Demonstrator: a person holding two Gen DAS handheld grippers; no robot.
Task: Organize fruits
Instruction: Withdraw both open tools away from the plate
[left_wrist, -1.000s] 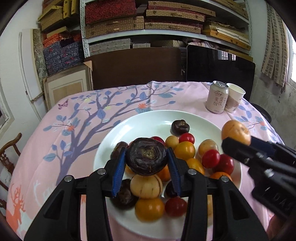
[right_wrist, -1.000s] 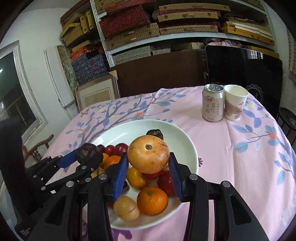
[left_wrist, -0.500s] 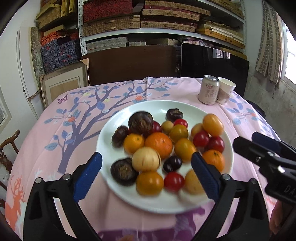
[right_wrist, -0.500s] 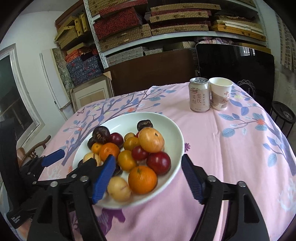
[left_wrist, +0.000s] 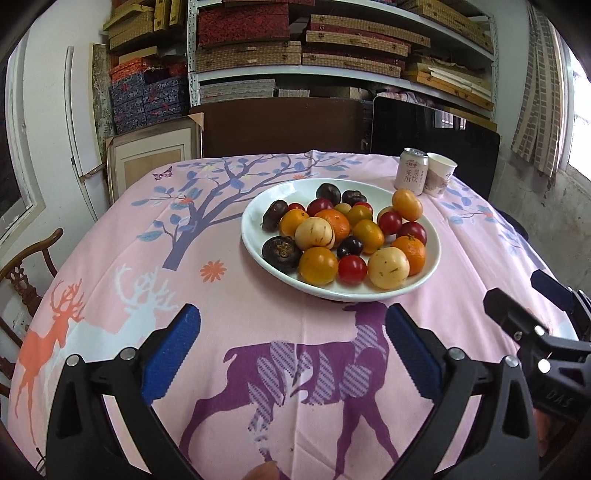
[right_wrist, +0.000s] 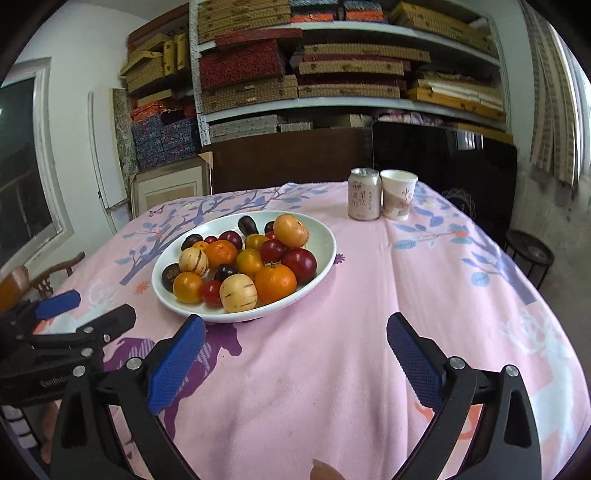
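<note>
Chair (left_wrist: 27, 266): dark carved wood, at the table's left edge.
Table (left_wrist: 122, 266): covered by a pink cloth printed with a tree, deer and flowers.
Left tongs (left_wrist: 291, 354): low over the near part of the cloth, short of the plate; jaws opening, already spread very wide, with only cloth between the blue pads and nothing gripped. In the right wrist view it shows at the left edge (right_wrist: 85, 310), apart from the plate.
Plate (left_wrist: 255, 218): white and shallow, on the table past both tongs, nearer the far right side in the left wrist view.
Fruits (left_wrist: 343, 236): all heaped in the plate; orange, yellow, red, dark purple and two pale striped ones, touching one another.
Top fruit (right_wrist: 291, 230): a yellow-orange one resting on the pile at its far right.
Right tongs (right_wrist: 295, 360): also low over bare cloth near the plate's front rim; jaws opening, standing wide apart, empty.
Can (right_wrist: 364, 199): upright at the far right of the table, well apart from the plate.
Paper cup (right_wrist: 398, 199): upright, just beside the can on its right.
Shelves (right_wrist: 332, 74): behind the table, stacked with flat boxes.
</note>
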